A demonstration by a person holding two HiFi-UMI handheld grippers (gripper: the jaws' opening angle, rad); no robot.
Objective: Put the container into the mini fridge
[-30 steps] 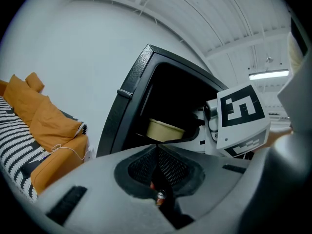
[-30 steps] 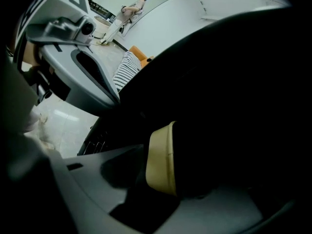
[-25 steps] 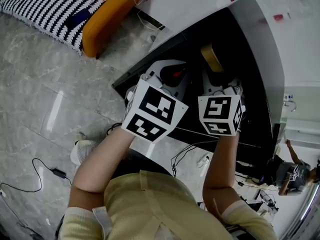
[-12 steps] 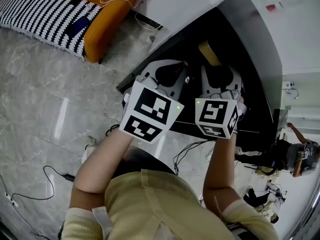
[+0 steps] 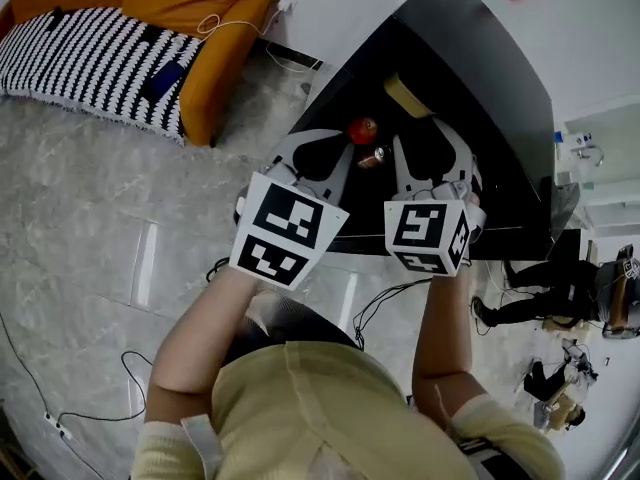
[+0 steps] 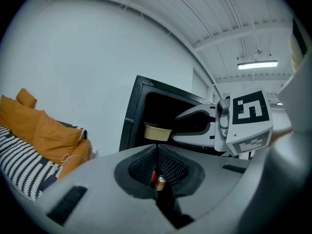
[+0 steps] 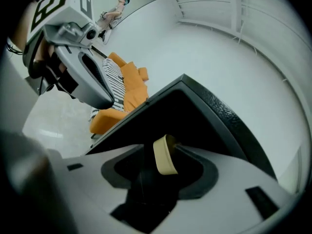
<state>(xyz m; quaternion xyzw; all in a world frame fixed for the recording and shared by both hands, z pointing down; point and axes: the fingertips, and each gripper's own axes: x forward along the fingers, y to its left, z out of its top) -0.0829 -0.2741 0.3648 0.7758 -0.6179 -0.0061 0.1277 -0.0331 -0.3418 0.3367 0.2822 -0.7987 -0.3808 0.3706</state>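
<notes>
Quick status from us: the container (image 5: pixel 407 95), a beige tub, is inside the mini fridge (image 5: pixel 455 68), toward the far part of its dark interior. Our right hand-held gripper (image 5: pixel 425 133) has its jaws spread apart and isn't holding anything. In the right gripper view the container shows up right in the gap between the tips. From the head view it looks to sit just past them, but we honestly can't say whether it touches. Our left hand-held gripper (image 5: pixel 318 140) is closed, with the jaws meeting at the tips and nothing clamped. Looking down through the hollow between its jaws in the left gripper view, we catch a small can (image 5: pixel 372 157) with a bit of red next to it. The head view shows that can and a red round thing (image 5: pixel 362 129) lying in the fridge too, nearer to us than the container and between the two grippers. Both grippers sit side by side at the fridge opening, marker cubes (image 5: pixel 290 228) facing up at us. Off to the left there's an orange sofa (image 5: pixel 215 58) with a black-and-white striped blanket (image 5: pixel 90 53) on it, all on a pale marble-looking floor (image 5: pixel 80 218).
</notes>
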